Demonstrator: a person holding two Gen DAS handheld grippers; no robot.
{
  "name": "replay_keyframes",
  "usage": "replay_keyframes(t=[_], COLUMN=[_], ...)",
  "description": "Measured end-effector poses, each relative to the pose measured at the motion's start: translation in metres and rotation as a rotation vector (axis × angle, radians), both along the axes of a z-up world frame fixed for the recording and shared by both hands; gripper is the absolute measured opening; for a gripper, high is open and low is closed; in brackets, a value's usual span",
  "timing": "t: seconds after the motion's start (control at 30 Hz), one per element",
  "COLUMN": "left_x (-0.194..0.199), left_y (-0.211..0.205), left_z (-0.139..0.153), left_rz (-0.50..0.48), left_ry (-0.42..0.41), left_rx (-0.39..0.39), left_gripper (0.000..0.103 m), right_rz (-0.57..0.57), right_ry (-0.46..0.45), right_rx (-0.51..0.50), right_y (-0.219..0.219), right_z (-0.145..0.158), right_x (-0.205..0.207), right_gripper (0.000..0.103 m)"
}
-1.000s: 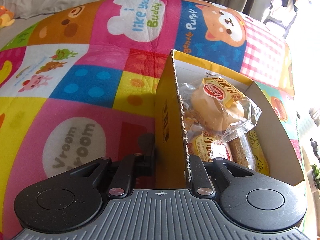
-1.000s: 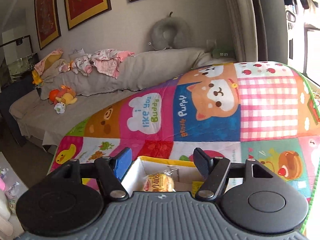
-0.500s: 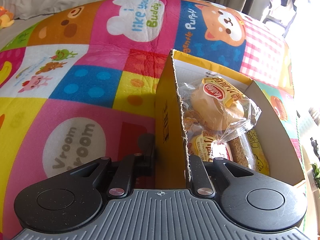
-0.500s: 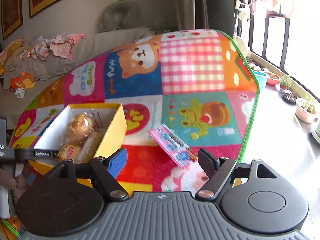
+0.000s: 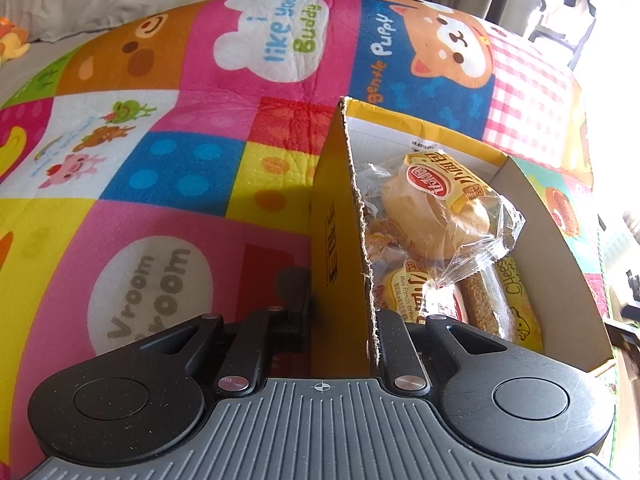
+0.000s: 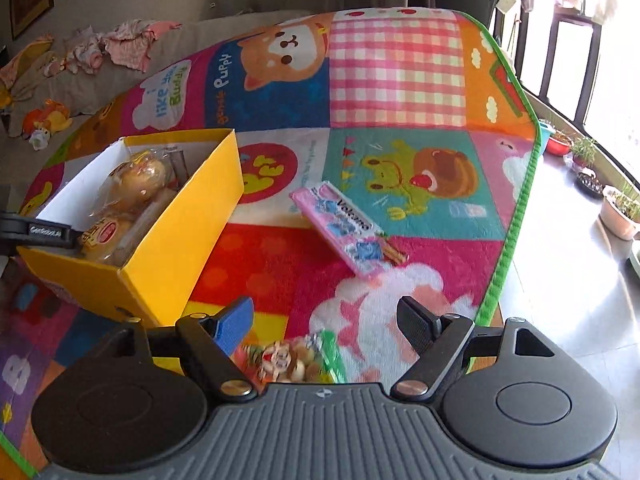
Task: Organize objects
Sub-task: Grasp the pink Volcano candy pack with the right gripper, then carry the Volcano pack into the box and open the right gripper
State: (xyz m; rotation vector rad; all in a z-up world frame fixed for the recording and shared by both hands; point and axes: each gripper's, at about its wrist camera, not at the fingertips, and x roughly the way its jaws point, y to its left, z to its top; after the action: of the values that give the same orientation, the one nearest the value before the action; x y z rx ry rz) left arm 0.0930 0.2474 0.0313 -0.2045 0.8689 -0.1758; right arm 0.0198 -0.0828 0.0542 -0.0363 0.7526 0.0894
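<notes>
A yellow cardboard box sits on the colourful play mat and holds wrapped bread rolls and other snack packs. My left gripper is shut on the box's near wall, one finger outside and one inside. The box also shows in the right wrist view, with the left gripper's finger on its wall. My right gripper is open and empty above the mat. A pink snack pack lies flat ahead of it. A green-edged snack bag lies just below, between its fingers.
The play mat ends at a green border on the right, with tiled floor and potted plants beyond. A grey sofa with toys and clothes lies behind the mat.
My right gripper has swung right and tilted down, from facing the sofa to over the mat by the pink pack and the green-edged bag. The left gripper and box have not moved.
</notes>
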Motion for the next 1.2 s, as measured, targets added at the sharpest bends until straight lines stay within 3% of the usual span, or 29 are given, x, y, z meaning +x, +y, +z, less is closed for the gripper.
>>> replay_keyframes(t=[0.2, 0.33, 0.43, 0.47, 0.5, 0.53, 0.7, 0.97, 1.2], left_x=[0.000, 0.000, 0.000, 0.000, 0.000, 0.000, -0.001, -0.001, -0.001], left_y=[0.001, 0.001, 0.001, 0.001, 0.001, 0.001, 0.002, 0.002, 0.002], left_z=[0.000, 0.000, 0.000, 0.001, 0.001, 0.001, 0.000, 0.000, 0.000], left_rz=[-0.003, -0.003, -0.001, 0.001, 0.002, 0.004, 0.005, 0.013, 0.013], left_ry=[0.001, 0.001, 0.001, 0.001, 0.001, 0.001, -0.002, -0.004, -0.004], left_rx=[0.002, 0.002, 0.000, -0.001, -0.002, -0.004, -0.012, -0.021, -0.024], left_gripper=[0.016, 0.016, 0.016, 0.016, 0.016, 0.016, 0.016, 0.017, 0.017], right_rz=[0.060, 0.039, 0.035, 0.046, 0.059, 0.057, 0.104, 0.184, 0.237], right_ry=[0.046, 0.113, 0.143, 0.144, 0.148, 0.153, 0.142, 0.057, 0.111], right_rx=[-0.177, -0.151, -0.119, -0.108, -0.093, -0.098, -0.115, 0.001, 0.055], right_y=[0.017, 0.013, 0.008, 0.008, 0.008, 0.010, 0.024, 0.034, 0.052], right_z=[-0.009, -0.024, -0.032, -0.031, -0.029, -0.027, -0.011, 0.043, 0.047], right_x=[0.090, 0.132, 0.140, 0.137, 0.135, 0.131, 0.097, 0.002, -0.065], right_gripper=[0.081, 0.081, 0.076, 0.057, 0.047, 0.045, 0.043, 0.043, 0.044])
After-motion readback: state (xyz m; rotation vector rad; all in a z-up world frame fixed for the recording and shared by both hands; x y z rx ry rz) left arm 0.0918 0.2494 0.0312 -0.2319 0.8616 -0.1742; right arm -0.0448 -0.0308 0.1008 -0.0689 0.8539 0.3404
